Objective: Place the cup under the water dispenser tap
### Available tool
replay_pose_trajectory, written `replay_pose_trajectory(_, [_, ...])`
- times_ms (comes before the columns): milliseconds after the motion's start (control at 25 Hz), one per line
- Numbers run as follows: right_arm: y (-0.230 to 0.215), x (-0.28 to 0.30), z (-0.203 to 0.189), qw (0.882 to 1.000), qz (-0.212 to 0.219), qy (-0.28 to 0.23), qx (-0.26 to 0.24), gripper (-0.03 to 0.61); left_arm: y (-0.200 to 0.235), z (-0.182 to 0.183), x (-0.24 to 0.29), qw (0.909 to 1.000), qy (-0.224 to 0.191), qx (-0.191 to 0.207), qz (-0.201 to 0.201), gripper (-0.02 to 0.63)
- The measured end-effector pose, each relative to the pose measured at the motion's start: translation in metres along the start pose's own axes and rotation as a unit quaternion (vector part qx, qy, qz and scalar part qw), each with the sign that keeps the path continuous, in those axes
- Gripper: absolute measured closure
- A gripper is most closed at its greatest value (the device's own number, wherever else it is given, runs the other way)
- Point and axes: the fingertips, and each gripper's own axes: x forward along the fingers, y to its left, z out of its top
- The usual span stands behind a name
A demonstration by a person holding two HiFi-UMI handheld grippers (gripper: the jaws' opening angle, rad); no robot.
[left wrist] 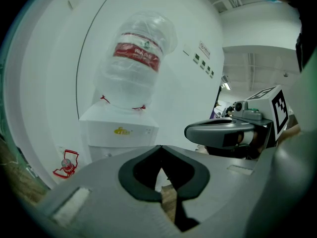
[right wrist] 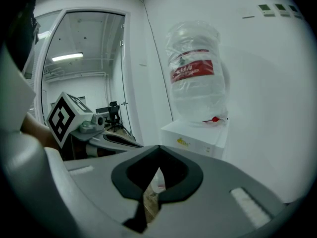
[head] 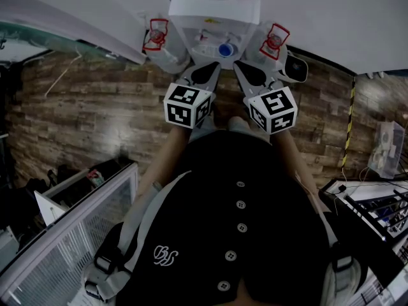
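The jaws of the left gripper [left wrist: 161, 148] are together at the tips and hold nothing. Through the narrow gap below the tips only a strip of wood-patterned floor [head: 76, 107] shows. The jaws of the right gripper [right wrist: 158, 148] are closed in the same way and are also empty.

In the head view the two grippers sit side by side at upper centre, close together but not touching. Both tips point toward the top of the frame. Each gripper carries a marker cube, the left cube [head: 187, 106] and the right cube [head: 274, 110], just below its jaws.

Just beyond the tips, at top centre of the head view, stands the white water dispenser [head: 213, 8], with a blue tap [head: 224, 50] on its front. In each gripper view it sits above the jaws and carries a clear bottle [left wrist: 136, 58] with a red label, neck down.

A small red-framed object [head: 156, 34] stands on the floor to the left of the dispenser, and a second one [head: 275, 40] stands to its right. A white wall [left wrist: 188, 98] rises behind them.

The cup cannot be picked out for certain in any view, and neither gripper holds it.

The person's dark buttoned garment [head: 242, 222] fills the lower centre of the head view.
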Motion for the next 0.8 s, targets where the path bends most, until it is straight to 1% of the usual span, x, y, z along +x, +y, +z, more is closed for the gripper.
replay_pose_trajectory(800, [-0.002, -0.003, -0.011, 1.000, -0.005, 0.024, -0.012, 0.580, -0.006, -0.004, 0.003, 0.9999, 0.007, 0.002, -0.011, 0.609])
